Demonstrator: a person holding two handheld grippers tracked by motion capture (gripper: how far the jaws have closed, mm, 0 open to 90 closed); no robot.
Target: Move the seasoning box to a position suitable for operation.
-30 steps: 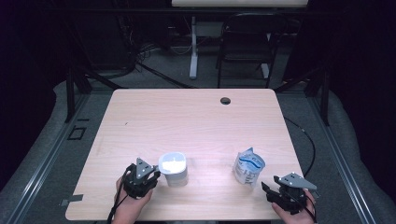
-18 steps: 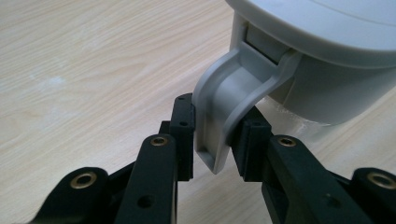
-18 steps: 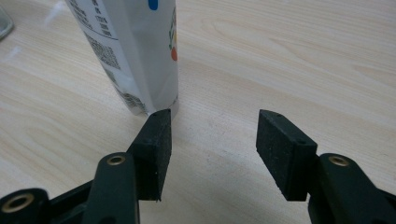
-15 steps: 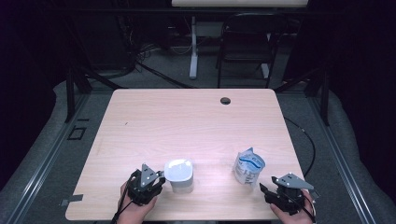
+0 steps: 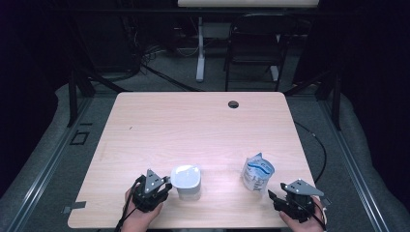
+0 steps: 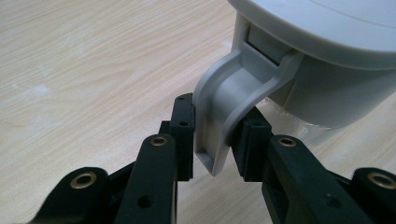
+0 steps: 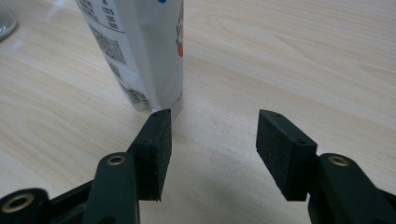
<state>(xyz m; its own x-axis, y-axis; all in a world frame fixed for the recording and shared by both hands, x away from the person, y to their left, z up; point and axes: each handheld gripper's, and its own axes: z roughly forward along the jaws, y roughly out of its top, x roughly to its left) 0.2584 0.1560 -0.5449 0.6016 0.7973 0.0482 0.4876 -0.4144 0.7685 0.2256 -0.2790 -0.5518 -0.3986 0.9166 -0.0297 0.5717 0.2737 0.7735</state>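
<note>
We have the left tongs (image 5: 164, 182) clamped on the curved grey plastic handle (image 6: 224, 100) of the white lidded plastic jar (image 5: 186, 180), which stands upright near the front edge of the pale wooden tabletop (image 5: 193, 125). That grasp looks done to us. The right tongs (image 5: 276, 197) sit wide apart, holding nothing, just beside the blue-and-white printed foil pouch (image 5: 256, 173), which stands upright to the right of the jar and well apart from it. We judge the pouch is yet to be gripped, and the jar's lid is still on, so most of the work remains
</note>
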